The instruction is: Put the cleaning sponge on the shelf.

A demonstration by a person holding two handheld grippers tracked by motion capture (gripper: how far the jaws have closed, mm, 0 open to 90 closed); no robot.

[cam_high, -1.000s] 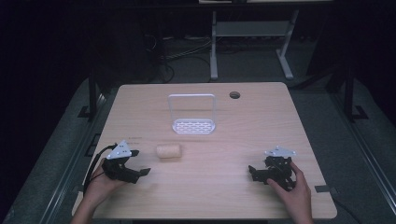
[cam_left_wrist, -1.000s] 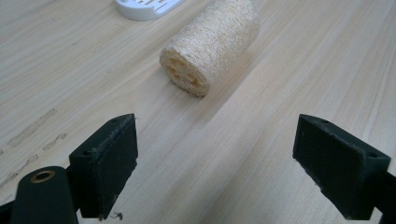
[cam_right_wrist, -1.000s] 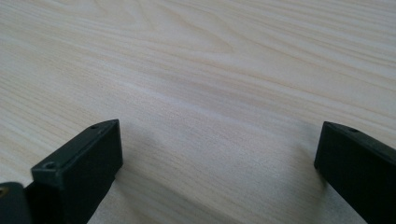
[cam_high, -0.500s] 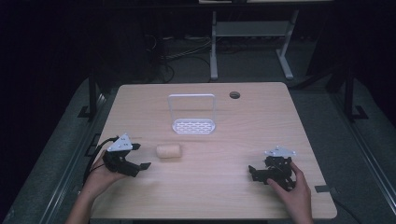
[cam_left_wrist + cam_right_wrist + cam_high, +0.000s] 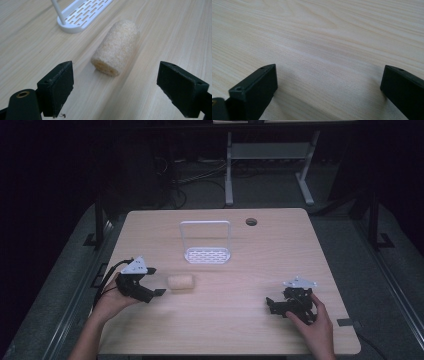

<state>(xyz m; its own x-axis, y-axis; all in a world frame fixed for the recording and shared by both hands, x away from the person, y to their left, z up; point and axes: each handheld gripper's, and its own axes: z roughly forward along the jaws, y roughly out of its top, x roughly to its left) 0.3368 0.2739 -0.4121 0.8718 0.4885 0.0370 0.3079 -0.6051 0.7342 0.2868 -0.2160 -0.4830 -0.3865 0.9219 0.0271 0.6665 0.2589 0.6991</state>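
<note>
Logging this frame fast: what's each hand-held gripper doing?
Left hand-held gripper: open, empty, aimed at the sponge roll.
Right hand-held gripper: open, empty.

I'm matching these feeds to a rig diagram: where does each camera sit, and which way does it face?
High view: above the person's side, facing forward and down on the table; forearms, hands, left tool and right tool show.
Left gripper view: rides the left tool, facing along its open jaws at the sponge roll and white rack.
Right gripper view: rides the right tool, facing bare tabletop between open jaws.
Shared: the high and left gripper views both show roll and rack.
</note>
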